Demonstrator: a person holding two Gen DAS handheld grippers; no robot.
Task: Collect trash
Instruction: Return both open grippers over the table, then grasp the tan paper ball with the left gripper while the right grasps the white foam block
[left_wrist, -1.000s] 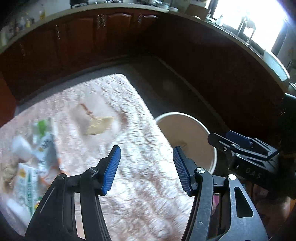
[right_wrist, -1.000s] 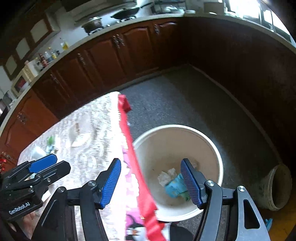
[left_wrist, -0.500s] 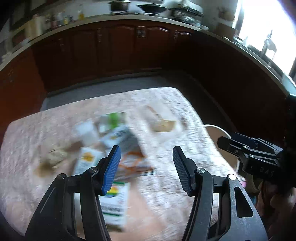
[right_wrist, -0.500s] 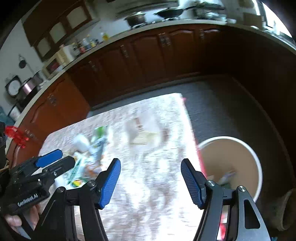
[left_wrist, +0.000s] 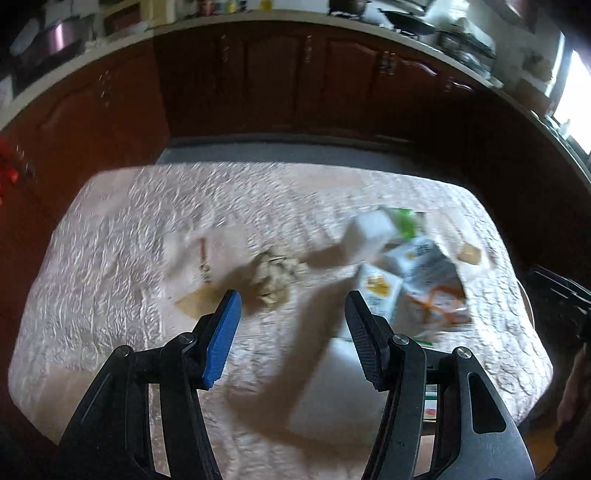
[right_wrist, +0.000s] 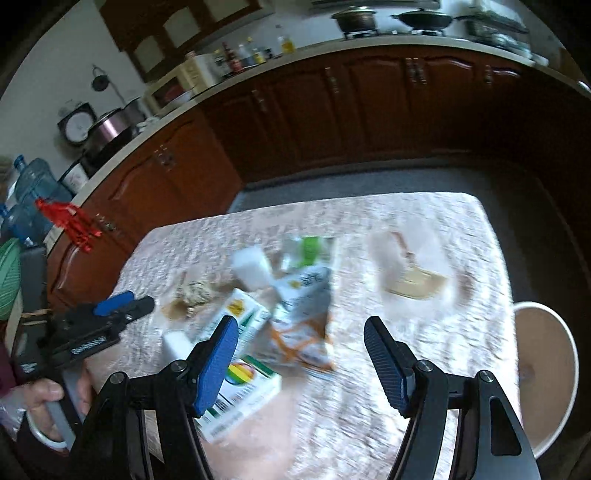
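Both grippers, left (left_wrist: 291, 325) and right (right_wrist: 301, 345), hang over the table (right_wrist: 424, 354) with jaws apart and empty; the right jaws have just been opening. Trash sits mid-table: cartons (right_wrist: 236, 321), a foil bag (right_wrist: 303, 321), crumpled paper (left_wrist: 275, 275); the bin (right_wrist: 546, 373) stands beside the table. The trash looks light and crushable, and the bag probably slick, so pinch a carton across its narrow faces.

No lettering is sharp enough to read.

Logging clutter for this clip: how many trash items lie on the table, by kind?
Cartons: 2
Bags: 2
White cup: 1
Crumpled wad: 1
Clear wrappers: 2
Total: 8, as far as blur allows
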